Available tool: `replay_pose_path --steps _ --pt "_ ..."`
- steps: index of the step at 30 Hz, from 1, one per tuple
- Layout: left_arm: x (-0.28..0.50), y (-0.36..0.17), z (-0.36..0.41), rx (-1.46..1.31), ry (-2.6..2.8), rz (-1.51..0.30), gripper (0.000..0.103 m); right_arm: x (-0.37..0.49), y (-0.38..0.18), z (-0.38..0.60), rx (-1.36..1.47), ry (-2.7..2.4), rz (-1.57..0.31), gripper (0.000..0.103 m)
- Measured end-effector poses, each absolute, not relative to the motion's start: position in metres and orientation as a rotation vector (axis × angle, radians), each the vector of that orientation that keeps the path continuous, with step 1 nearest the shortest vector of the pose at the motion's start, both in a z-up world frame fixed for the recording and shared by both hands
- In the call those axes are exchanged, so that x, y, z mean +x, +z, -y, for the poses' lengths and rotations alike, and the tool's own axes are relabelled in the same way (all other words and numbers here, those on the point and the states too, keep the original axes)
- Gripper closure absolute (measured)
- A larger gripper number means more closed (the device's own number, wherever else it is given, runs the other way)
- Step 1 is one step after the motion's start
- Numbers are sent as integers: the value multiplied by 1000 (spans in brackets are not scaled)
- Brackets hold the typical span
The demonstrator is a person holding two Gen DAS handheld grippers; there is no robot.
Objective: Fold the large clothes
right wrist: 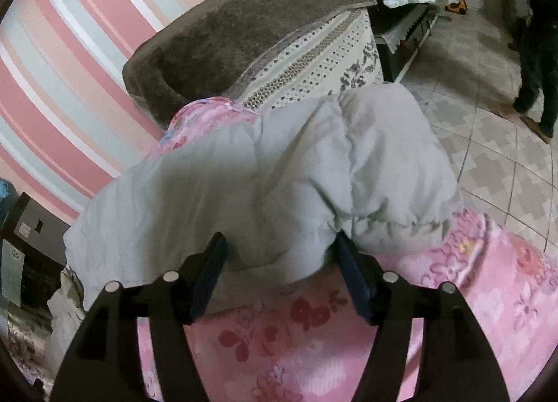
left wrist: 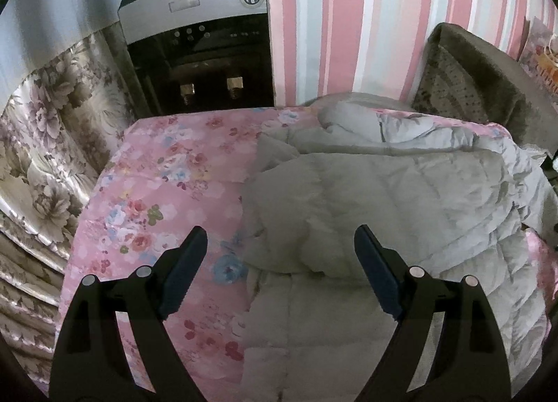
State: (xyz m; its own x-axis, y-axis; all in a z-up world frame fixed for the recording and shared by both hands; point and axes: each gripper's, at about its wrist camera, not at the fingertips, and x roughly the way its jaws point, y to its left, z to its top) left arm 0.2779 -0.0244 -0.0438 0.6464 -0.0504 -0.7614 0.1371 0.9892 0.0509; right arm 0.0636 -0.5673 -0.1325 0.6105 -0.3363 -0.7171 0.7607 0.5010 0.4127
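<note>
A large pale grey quilted jacket (left wrist: 383, 192) lies crumpled on a table covered with a pink floral cloth (left wrist: 157, 186). My left gripper (left wrist: 280, 238) is open above the jacket's left edge, one finger over the cloth and one over the jacket, holding nothing. In the right wrist view the same jacket (right wrist: 279, 165) bulges up over the pink cloth (right wrist: 314, 349). My right gripper (right wrist: 279, 245) is open, with a fold of the jacket's near edge lying between its fingers; the jaws are not closed on it.
A black and silver water dispenser (left wrist: 198, 43) stands behind the table against a pink striped wall. A brown armchair (right wrist: 244, 36) stands close beside the table. A flowered curtain (left wrist: 52, 140) hangs at the left. A person's legs (right wrist: 537, 63) stand on the tiled floor at the right.
</note>
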Motion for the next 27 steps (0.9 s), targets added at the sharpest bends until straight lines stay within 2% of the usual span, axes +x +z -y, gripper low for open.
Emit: replay_pose_path --steps 1,3,6,8,16,27 --pt "279 -44 24 119 -105 -860 17 65 -132 567 769 -715 -609 40" --pt "282 -41 24 149 -97 -845 17 66 -131 566 739 -712 -614 63" --pt "284 -37 21 206 -63 -817 17 67 -127 564 702 -700 -621 78" --pt "288 -35 16 219 -65 -817 17 69 -119 562 649 -706 -625 82" --pt "296 -38 -8 247 -32 -826 17 79 -87 546 512 -681 -606 86" --pt "301 -43 -15 175 -52 -834 17 88 -85 543 454 -697 -624 86"
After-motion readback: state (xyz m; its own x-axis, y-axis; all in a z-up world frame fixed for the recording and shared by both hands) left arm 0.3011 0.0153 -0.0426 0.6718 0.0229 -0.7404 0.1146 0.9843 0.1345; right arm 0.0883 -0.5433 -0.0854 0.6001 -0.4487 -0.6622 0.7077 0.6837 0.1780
